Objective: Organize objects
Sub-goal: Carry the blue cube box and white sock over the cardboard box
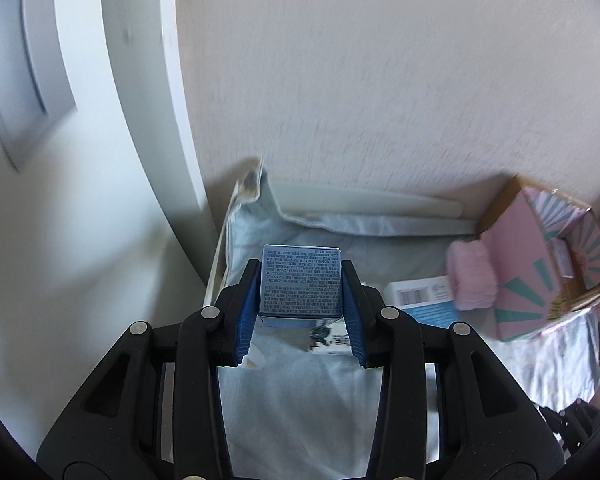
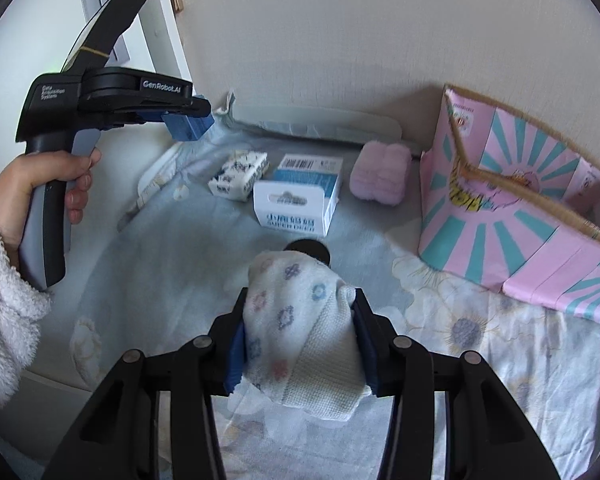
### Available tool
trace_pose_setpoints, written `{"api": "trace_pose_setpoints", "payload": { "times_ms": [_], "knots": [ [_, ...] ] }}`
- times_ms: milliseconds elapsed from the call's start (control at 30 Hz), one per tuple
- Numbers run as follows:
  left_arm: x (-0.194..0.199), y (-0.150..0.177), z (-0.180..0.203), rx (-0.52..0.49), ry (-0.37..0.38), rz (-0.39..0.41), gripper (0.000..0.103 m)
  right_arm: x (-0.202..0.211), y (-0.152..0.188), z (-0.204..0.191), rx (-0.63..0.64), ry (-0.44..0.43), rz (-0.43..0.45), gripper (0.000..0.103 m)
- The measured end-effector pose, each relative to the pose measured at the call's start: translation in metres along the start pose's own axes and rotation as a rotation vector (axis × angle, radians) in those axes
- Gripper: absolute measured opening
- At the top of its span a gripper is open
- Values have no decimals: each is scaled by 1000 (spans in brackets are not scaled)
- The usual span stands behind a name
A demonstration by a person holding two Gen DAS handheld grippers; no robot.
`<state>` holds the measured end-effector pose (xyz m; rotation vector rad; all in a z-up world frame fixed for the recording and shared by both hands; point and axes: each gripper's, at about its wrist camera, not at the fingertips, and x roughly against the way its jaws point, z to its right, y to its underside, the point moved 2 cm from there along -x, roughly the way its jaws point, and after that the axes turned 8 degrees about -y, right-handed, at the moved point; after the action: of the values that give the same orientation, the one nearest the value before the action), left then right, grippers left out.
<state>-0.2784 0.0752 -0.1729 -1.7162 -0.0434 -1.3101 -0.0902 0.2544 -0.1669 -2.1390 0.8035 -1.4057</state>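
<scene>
My left tool (image 1: 302,292) pinches a blue box (image 1: 301,280), held up over the bed (image 2: 172,264) at the far left. My right tool (image 2: 298,340) pinches a sock (image 2: 300,332) above the near bed, left of the pink box (image 2: 516,216).

Left gripper (image 1: 302,280) has its blue pads clamped on both sides of a small blue box (image 1: 301,280), printed face up (the text is too fine to read). It hangs over the pale bedsheet (image 1: 300,400). Off to the right, a fuzzy pink bundle (image 1: 472,276) touches the pink-and-teal carton (image 1: 540,272), with a white-and-blue box (image 1: 424,300) just beside it.
</scene>
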Motion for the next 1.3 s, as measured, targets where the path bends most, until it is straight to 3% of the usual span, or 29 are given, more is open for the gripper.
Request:
{"api": "trace_pose_setpoints", "payload": {
  "times_ms": [333,633,933,1300],
  "knots": [
    [65,-19,27,-6,44,48,35,66,-44,7,20,11,71,43],
    [116,-22,78,-43,103,82,35,121,-72,48,-15,60,114,43],
    [147,-16,144,-79,171,85,35,162,-76,105,-58,117,140,43],
    [146,-2,217,-102,223,61,35,191,-62,173,-103,160,127,43]
  ]
}}
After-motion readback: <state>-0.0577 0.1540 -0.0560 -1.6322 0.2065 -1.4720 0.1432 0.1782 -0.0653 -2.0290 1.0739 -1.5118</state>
